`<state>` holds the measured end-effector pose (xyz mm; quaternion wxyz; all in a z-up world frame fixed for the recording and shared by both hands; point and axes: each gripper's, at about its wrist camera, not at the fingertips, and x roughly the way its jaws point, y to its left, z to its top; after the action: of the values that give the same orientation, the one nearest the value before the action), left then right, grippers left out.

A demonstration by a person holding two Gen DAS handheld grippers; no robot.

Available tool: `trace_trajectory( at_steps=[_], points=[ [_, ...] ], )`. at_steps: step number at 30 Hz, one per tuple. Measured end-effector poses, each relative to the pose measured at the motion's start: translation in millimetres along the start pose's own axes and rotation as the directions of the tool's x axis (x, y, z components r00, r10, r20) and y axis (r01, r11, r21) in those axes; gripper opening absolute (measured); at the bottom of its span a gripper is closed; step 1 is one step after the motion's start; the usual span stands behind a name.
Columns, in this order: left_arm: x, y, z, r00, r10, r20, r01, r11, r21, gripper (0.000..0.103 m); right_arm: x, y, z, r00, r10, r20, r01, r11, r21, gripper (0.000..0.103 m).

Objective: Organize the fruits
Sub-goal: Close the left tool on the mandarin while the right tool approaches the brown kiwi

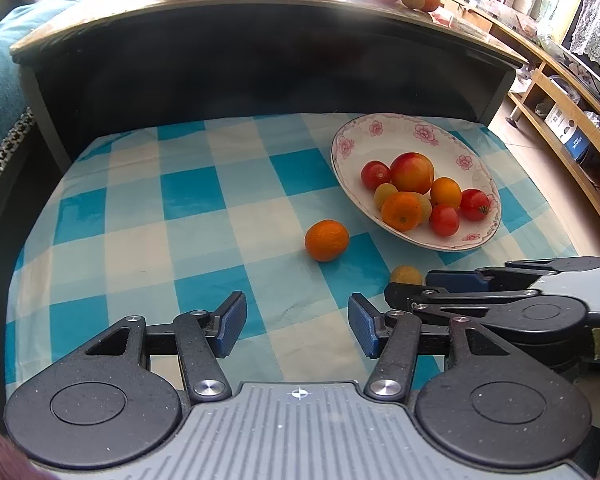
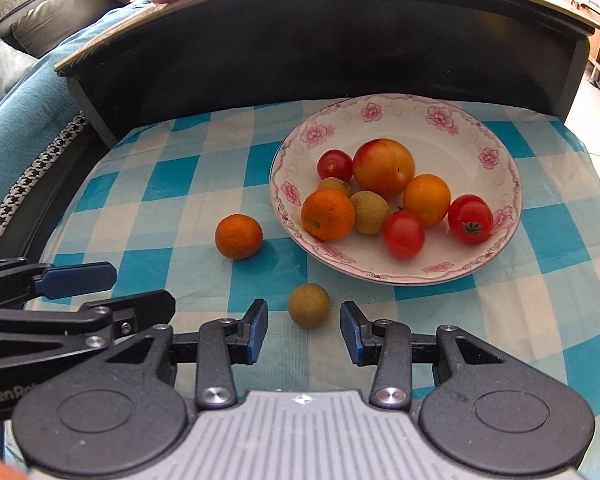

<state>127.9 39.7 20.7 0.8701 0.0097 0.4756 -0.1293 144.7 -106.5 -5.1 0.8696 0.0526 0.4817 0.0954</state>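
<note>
A white floral plate (image 1: pixel 352 136) (image 2: pixel 452 128) holds a peach, tangerines, cherry tomatoes and small yellow-brown fruits. A loose tangerine (image 1: pixel 326 240) (image 2: pixel 238 236) lies on the checked cloth left of the plate. A small yellow-brown fruit (image 2: pixel 309 305) (image 1: pixel 406 275) lies on the cloth just ahead of my right gripper (image 2: pixel 304 332), which is open and empty, with the fruit near the gap between its fingertips. My left gripper (image 1: pixel 297 328) is open and empty, a short way before the tangerine. Each gripper shows from the side in the other's view.
The blue-and-white checked cloth (image 1: pixel 188 196) covers a low table. A dark curved table edge (image 1: pixel 260 12) rises behind, with bagged fruit on top. A sofa with a teal cover (image 2: pixel 28 92) is to the left, wooden shelves (image 1: pixel 556 92) to the right.
</note>
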Motion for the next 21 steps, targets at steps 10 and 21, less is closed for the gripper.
trace_trajectory(
  at_steps=[10,21],
  points=[
    [4,5,5,1.0,-0.005,0.012,0.005,1.0,-0.009,0.065,8,-4,-1,1.0,0.025,-0.01,-0.025,1.0,0.003,0.027],
    [36,-4,19,0.999,-0.053,0.013,0.052,0.998,0.045,0.058,-14,-26,-13,0.999,0.046,0.015,-0.047,0.998,0.036,0.026]
  ],
)
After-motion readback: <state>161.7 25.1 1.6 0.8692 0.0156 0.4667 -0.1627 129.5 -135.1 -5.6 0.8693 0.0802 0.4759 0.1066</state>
